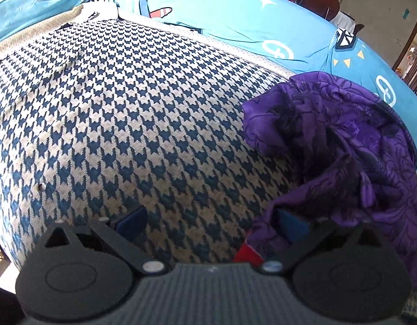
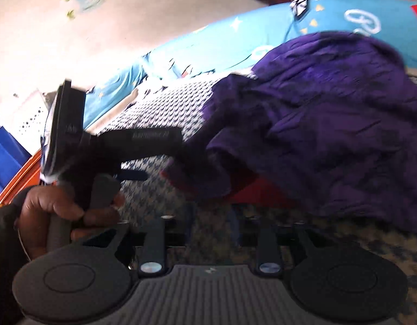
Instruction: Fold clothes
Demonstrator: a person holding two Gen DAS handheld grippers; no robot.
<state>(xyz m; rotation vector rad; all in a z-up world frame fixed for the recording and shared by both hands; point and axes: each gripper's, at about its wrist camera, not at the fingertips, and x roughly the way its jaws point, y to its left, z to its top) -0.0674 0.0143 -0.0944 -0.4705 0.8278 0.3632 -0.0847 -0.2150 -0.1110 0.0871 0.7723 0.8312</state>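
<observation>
Your left gripper has its jaws apart; the purple garment drapes over its right finger. Your right gripper, jaws apart and empty, sits just below it.

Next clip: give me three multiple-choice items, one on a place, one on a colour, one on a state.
1. The purple garment lies on: A the floor; B the houndstooth cloth; C a chair.
2. The bed sheet is: A light blue; B red; C grey.
3. The purple garment is: A neatly folded; B on a hanger; C crumpled.
Key: B, its heap rests on the check pattern; A, blue shows beyond the cloth; C, it is bunched in loose wrinkles.
</observation>
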